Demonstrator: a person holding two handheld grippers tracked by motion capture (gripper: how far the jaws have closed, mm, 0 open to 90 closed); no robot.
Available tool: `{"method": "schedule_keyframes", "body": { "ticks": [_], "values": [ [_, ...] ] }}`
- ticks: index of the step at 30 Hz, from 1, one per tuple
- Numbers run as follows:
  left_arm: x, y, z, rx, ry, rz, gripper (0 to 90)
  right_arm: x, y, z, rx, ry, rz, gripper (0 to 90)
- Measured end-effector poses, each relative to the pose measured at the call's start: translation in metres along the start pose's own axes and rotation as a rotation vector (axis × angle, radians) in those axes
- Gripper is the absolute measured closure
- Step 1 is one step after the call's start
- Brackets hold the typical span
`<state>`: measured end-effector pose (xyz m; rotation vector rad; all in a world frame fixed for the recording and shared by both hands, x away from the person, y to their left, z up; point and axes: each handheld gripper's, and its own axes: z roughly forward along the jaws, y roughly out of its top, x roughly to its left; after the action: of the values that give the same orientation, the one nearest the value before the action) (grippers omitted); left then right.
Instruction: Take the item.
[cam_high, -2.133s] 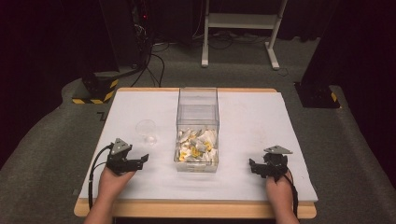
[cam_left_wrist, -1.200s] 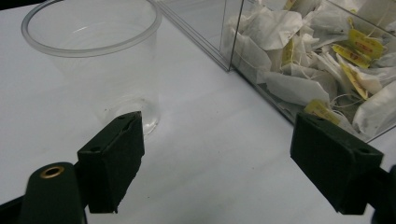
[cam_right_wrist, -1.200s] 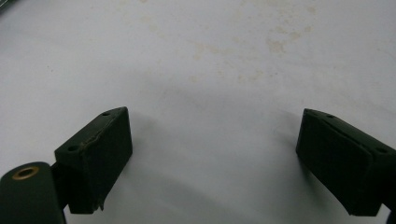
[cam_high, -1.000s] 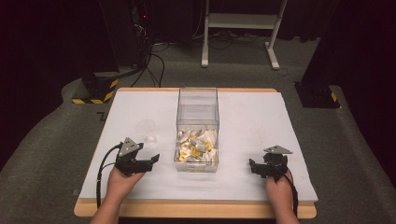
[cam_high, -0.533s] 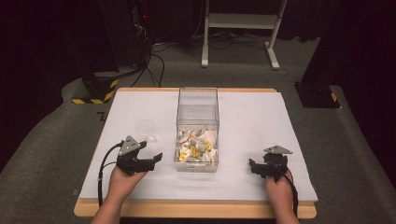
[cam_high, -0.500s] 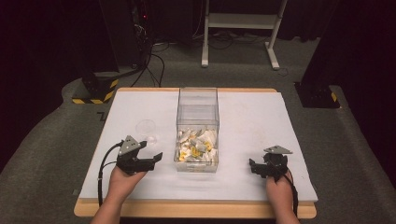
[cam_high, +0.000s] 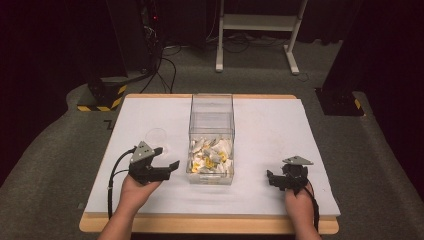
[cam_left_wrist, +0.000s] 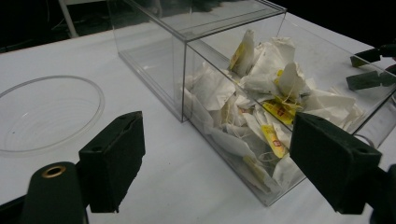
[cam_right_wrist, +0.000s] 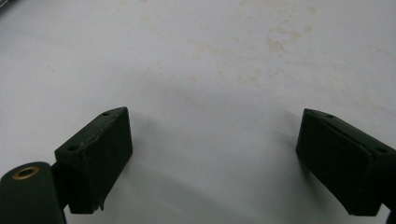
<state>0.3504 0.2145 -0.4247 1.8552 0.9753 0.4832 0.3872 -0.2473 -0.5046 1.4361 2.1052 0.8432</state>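
Observation:
A clear plastic box (cam_high: 211, 120) stands in the middle of the white table (cam_high: 270, 125), its near half heaped with white and yellow tea bags (cam_high: 210, 157). My left gripper (cam_high: 166, 157) is open just left of the box's near corner, pointing at it. In the left gripper view the tea bags (cam_left_wrist: 261, 116) lie behind the clear wall, and the left gripper (cam_left_wrist: 219, 172) has nothing between its jaws. My right gripper (cam_high: 272, 180) rests open on the table to the right of the box. In the right gripper view the right gripper (cam_right_wrist: 212, 163) has bare table between its jaws.
A shallow clear round dish (cam_high: 156, 136) sits on the table just beyond the left gripper, also seen as the dish (cam_left_wrist: 46, 114) in the left gripper view. Black stands and cables lie on the floor past the far edge.
The left gripper has moved right, closer to the box's near left corner, and has held there for the last second. The right gripper has stayed put.

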Motion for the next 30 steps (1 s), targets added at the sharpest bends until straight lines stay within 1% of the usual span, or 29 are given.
{"method": "schedule_keyframes", "body": {
  "ticks": [9, 21, 30],
  "values": [
    [-0.009, 0.009, 0.008, -0.008, -0.034, 0.009, 19.1, 0.000, 0.000, 0.000, 0.000, 0.000, 0.000, 10.4],
    [-0.020, 0.017, 0.020, -0.016, -0.067, 0.023, 19.7, 0.000, 0.000, 0.000, 0.000, 0.000, 0.000, 10.5],
    [-0.028, 0.020, 0.029, -0.005, -0.097, 0.025, 20.4, 0.000, 0.000, 0.000, 0.000, 0.000, 0.000, 10.5]
  ]
}}
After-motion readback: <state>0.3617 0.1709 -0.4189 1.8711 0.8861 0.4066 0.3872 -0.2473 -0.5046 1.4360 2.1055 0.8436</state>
